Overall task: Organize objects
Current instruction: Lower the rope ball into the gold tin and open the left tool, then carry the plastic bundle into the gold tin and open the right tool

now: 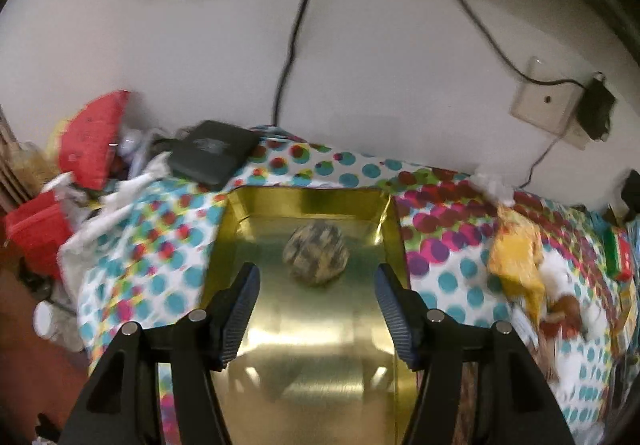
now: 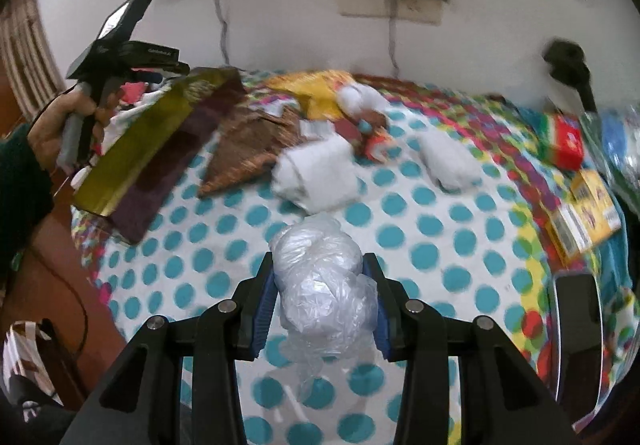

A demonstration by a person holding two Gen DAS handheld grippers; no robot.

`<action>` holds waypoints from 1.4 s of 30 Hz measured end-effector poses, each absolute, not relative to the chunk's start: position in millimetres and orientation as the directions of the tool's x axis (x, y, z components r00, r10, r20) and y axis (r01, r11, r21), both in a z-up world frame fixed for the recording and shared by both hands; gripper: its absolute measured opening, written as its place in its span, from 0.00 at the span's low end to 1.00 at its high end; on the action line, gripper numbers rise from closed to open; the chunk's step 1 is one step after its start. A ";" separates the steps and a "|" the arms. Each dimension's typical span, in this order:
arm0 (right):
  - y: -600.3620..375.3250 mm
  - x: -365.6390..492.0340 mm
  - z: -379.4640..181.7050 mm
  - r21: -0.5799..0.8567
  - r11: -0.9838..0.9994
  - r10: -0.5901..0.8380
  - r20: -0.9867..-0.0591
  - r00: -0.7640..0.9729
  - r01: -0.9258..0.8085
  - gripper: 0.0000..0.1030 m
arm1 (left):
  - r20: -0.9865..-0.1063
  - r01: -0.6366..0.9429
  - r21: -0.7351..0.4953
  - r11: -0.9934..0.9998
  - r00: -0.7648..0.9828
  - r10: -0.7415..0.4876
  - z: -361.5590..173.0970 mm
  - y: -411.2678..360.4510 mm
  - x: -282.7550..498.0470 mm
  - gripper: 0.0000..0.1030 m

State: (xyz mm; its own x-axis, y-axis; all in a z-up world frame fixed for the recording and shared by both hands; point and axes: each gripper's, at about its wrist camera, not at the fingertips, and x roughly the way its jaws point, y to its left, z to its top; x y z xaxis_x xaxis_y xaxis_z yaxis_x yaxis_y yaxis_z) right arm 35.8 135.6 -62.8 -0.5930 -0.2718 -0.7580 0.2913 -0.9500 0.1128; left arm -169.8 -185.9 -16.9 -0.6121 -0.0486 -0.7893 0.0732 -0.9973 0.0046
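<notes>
A gold tin tray (image 1: pixel 320 345) lies on the dotted bedsheet (image 1: pixel 152 245). In it rests a round, camouflage-patterned ball (image 1: pixel 316 253). My left gripper (image 1: pixel 317 271) hovers over the tray, open, and the ball lies free beyond its fingertips. In the right wrist view my right gripper (image 2: pixel 319 259) is shut on a crumpled clear plastic bag (image 2: pixel 320 285), held above the sheet. The same tray (image 2: pixel 132 149) shows at the upper left there, beside its dark maroon lid (image 2: pixel 176 161), with a hand (image 2: pixel 60 125) holding the left gripper above it.
A black case (image 1: pixel 212 153) and red boxes (image 1: pixel 92 137) crowd the left by the wall. White cotton wads (image 2: pixel 320 173), a brown woven cloth (image 2: pixel 248 149), a yellow packet (image 1: pixel 516 253) and small cartons (image 2: pixel 588 213) lie on the sheet. Cables hang from a wall socket (image 1: pixel 548 101).
</notes>
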 end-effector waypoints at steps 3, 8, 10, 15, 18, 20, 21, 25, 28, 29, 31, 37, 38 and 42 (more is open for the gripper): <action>113.1 28.3 -50.0 0.119 -0.929 -0.319 -0.737 -0.597 0.350 0.38 | -0.775 0.099 0.005 -0.995 -0.628 -0.066 -3.2 -193.7 -123.0 0.59; 67.1 9.4 -25.7 0.145 -0.881 -0.415 -0.695 -0.587 0.451 0.38 | -0.747 0.148 -0.001 -0.989 -0.657 -0.098 11.4 -214.7 -35.5 0.60; 41.9 1.1 -14.7 0.128 -0.859 -0.442 -0.676 -0.590 0.496 0.38 | -0.748 0.189 -0.029 -0.982 -0.656 -0.104 11.1 -228.0 -7.2 0.61; -16.5 -25.1 5.3 0.113 -0.809 -0.496 -0.658 -0.566 0.577 0.38 | -0.754 0.276 -0.033 -0.961 -0.637 -0.157 1.2 -252.2 50.6 0.61; -50.1 -44.6 9.2 0.106 -0.797 -0.501 -0.666 -0.553 0.595 0.38 | -0.766 0.323 -0.083 -0.943 -0.626 -0.147 -4.8 -265.6 73.4 0.61; -73.7 -60.1 5.5 0.114 -0.793 -0.499 -0.686 -0.530 0.599 0.38 | -0.763 0.348 -0.090 -0.933 -0.626 -0.160 -6.0 -271.6 84.8 0.61; -80.9 -68.4 3.5 0.115 -0.794 -0.493 -0.696 -0.521 0.597 0.38 | -0.762 0.352 -0.078 -0.933 -0.624 -0.172 -6.5 -272.1 87.7 0.61; -118.8 -105.1 -12.7 0.123 -0.808 -0.459 -0.746 -0.483 0.577 0.38 | -0.751 0.341 -0.013 -0.940 -0.624 -0.216 -9.7 -271.1 93.9 0.61; -138.9 -129.4 -30.6 0.105 -0.822 -0.411 -0.789 -0.456 0.560 0.38 | -0.765 0.319 -0.043 -0.947 -0.620 -0.175 -16.9 -273.0 93.8 0.61; -146.3 -138.4 -38.5 0.097 -0.828 -0.391 -0.806 -0.444 0.552 0.38 | -0.769 0.318 -0.045 -0.947 -0.616 -0.171 -19.5 -273.5 93.9 0.61; -153.5 -150.0 -51.0 0.081 -0.839 -0.357 -0.829 -0.431 0.538 0.38 | -0.778 0.321 -0.054 -0.946 -0.607 -0.162 -25.5 -275.3 94.4 0.61; -174.7 -172.3 -75.5 0.018 -0.844 -0.275 -0.872 -0.404 0.536 0.38 | -0.789 0.328 -0.068 -0.942 -0.595 -0.151 -31.0 -283.8 97.4 0.61; -176.5 -175.2 -78.4 0.014 -0.847 -0.265 -0.878 -0.400 0.531 0.38 | -0.787 0.330 -0.069 -0.942 -0.598 -0.152 -30.4 -285.1 97.8 0.61; -184.0 -186.0 -88.2 0.006 -0.850 -0.239 -0.896 -0.374 0.527 0.38 | -0.785 0.342 -0.078 -0.937 -0.600 -0.153 -28.1 -291.5 97.9 0.61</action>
